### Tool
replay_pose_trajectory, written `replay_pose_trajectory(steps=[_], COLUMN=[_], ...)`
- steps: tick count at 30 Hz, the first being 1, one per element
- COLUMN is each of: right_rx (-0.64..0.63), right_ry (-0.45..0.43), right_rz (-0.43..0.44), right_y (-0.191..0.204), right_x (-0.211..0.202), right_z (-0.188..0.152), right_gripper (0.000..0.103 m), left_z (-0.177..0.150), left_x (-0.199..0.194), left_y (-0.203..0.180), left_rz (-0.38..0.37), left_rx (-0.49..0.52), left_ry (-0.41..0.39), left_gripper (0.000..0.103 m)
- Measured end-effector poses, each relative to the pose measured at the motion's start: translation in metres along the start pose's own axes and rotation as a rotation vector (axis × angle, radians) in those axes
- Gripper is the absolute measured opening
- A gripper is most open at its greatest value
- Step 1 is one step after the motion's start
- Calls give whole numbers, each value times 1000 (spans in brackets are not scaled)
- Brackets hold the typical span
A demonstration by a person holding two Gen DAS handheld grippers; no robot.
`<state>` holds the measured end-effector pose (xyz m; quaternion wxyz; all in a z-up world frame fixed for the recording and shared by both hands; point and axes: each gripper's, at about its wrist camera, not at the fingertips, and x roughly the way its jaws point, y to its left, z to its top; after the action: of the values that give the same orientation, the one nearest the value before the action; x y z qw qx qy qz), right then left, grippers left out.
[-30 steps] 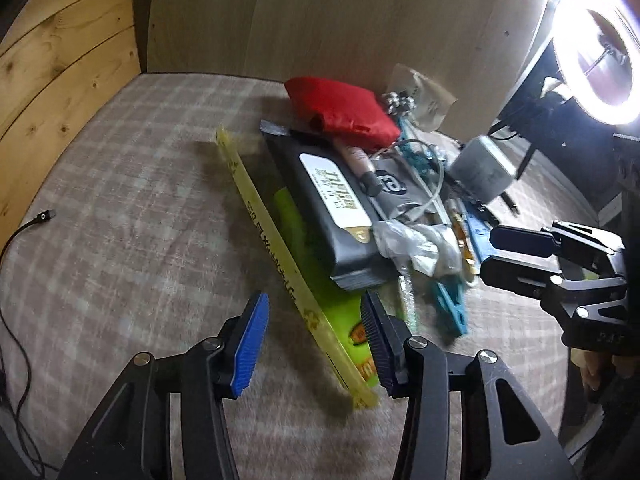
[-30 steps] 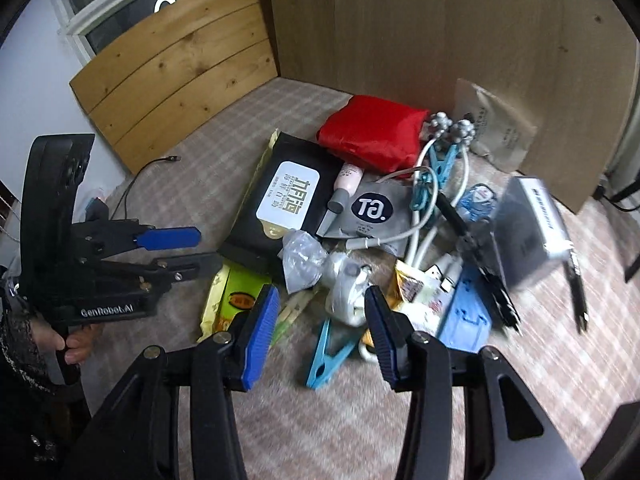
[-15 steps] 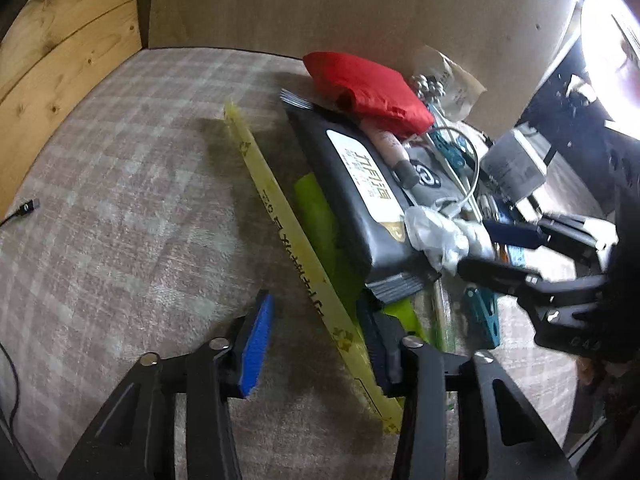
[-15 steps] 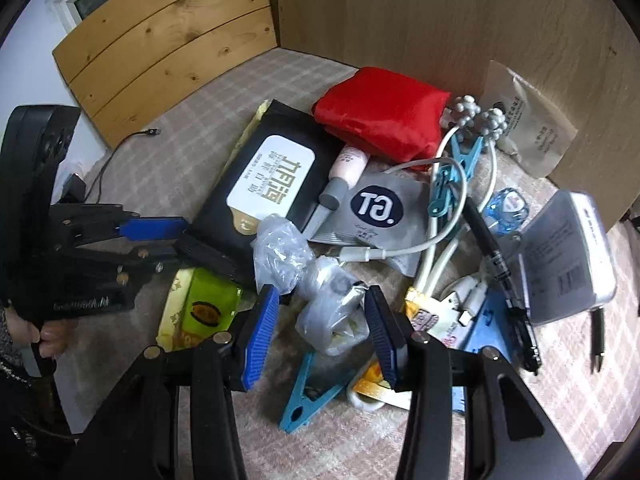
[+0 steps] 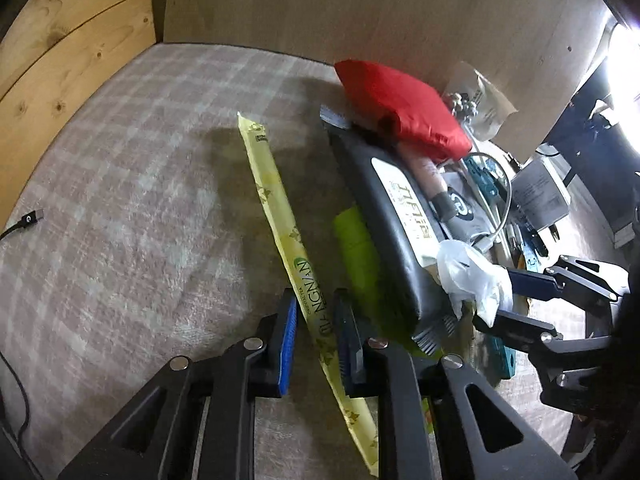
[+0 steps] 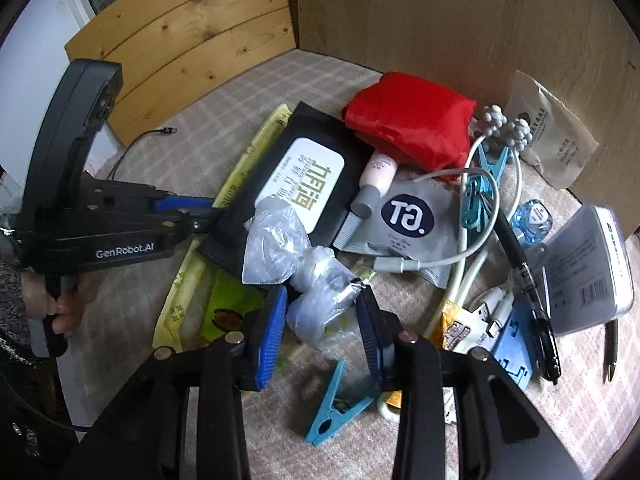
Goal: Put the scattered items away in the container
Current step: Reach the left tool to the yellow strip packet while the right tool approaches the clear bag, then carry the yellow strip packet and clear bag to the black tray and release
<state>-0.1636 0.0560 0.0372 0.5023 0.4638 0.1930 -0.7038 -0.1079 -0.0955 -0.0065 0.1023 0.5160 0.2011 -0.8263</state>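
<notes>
A pile of items lies on a checked cloth. My left gripper [image 5: 314, 320] has its jaws narrowed around the edge of a long yellow tea packet [image 5: 280, 208], close on both sides; it also shows in the right wrist view [image 6: 188, 210]. My right gripper [image 6: 322, 314] is open with a crumpled clear plastic bag [image 6: 304, 264] between its fingers, not pinched; the bag shows in the left wrist view [image 5: 468, 276]. A black wipes pack [image 6: 304, 184], a red pouch [image 6: 408, 124] and a grey GT sachet [image 6: 408, 216] lie behind. No container is in view.
White cables [image 6: 472, 240], teal clothes pegs [image 6: 336, 404], a black pen [image 6: 524, 280], a clear plastic box [image 6: 588, 268] and a beige sachet [image 6: 552, 140] lie at the right. Wooden panels [image 6: 440, 12] stand behind. A black cable [image 5: 24, 222] lies at the left.
My left gripper moved forward onto the yellow packet and its jaws narrowed around it. My right gripper moved forward and down, so the plastic bag now sits between its fingers.
</notes>
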Motion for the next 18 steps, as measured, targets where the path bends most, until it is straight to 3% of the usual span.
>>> replay_pose_trajectory(steps=[10,18], right_rx=[87,162], right_ry=[-72,-158], right_rz=[24,3], right_y=[-5,-4], right_x=[-31,-83], right_z=[-7,-22], right_gripper=[33,33], left_z=[-13,-18], left_x=[-21,-71], left_y=[4,-1], left_rz=[14,-26], left_rx=[-26,-34], left_ry=[-49,-127], left_gripper=[11,10])
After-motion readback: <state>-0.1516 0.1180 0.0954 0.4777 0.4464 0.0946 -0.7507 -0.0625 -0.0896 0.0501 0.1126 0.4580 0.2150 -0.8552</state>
